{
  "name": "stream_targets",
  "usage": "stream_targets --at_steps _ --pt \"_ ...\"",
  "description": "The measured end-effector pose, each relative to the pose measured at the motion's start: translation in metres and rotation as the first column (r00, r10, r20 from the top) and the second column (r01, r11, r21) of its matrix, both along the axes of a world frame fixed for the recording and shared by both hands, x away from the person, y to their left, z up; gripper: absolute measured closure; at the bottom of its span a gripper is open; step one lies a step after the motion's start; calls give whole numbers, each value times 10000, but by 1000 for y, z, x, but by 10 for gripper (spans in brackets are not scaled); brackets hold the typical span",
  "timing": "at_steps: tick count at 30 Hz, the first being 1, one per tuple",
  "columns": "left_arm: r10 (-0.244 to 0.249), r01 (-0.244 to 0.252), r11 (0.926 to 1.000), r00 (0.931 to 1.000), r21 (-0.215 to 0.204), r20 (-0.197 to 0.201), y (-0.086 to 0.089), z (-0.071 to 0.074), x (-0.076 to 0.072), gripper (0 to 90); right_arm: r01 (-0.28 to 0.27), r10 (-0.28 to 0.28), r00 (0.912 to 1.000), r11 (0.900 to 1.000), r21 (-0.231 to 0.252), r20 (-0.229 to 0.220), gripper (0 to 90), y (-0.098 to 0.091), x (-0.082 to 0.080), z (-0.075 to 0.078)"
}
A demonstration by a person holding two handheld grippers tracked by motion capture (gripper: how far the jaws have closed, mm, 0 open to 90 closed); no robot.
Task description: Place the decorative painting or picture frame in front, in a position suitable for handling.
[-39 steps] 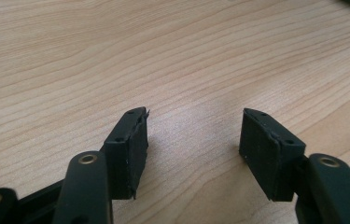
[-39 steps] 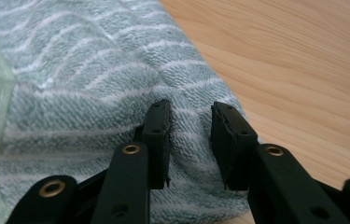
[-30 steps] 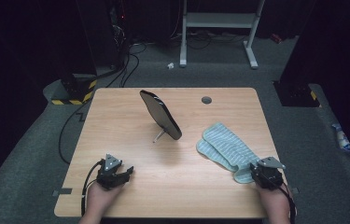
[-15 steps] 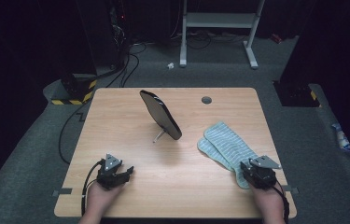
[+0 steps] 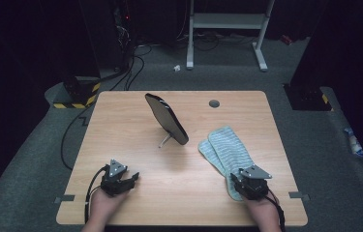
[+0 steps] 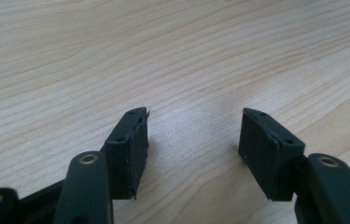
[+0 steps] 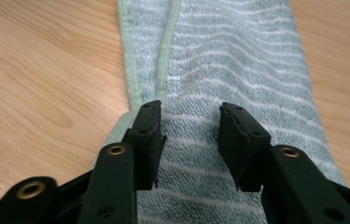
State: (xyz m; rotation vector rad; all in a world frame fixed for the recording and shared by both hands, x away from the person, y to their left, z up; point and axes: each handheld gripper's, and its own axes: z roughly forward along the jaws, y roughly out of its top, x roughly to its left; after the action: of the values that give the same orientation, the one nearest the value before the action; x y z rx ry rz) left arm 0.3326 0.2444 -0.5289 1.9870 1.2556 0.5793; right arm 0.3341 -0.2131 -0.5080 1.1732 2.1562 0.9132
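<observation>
Both grippers [image 5: 131, 179] [image 5: 238, 181] black w/ grey triangular top plates, brass-ringed screw holes, flat rubber pads [image 7: 149, 135], black cables trailing.

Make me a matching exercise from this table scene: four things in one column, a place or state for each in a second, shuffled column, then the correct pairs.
Things:
1. left gripper
2. right gripper
3. black oval mirror
4. striped towel

Places or states:
A. propped tilted on a thin stand, near the table's middle
B. open over bare wood, nothing between its jaws
C. lying folded and flat on the table's right side
D. jaws just opening, poised over striped cloth

Pairs: 1-B, 2-D, 3-A, 4-C
</observation>
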Motion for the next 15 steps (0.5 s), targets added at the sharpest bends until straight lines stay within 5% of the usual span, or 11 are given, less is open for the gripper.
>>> stream_targets --at_steps 6,12,15 --pt "-453 452 9989 9990 -121 -65 -14 2 -1 428 139 -156 9990 9990 419 410 523 -3 -2 3" --pt "-1144 1157 9932 9908 -146 720 -47 18 -8 410 336 -360 9984 9981 513 447 490 -6 -2 3" --pt "-1341 1407 9873 9871 -732 876 -62 27 -5 413 81 -131 9976 9973 726 679 479 -4 -4 6"
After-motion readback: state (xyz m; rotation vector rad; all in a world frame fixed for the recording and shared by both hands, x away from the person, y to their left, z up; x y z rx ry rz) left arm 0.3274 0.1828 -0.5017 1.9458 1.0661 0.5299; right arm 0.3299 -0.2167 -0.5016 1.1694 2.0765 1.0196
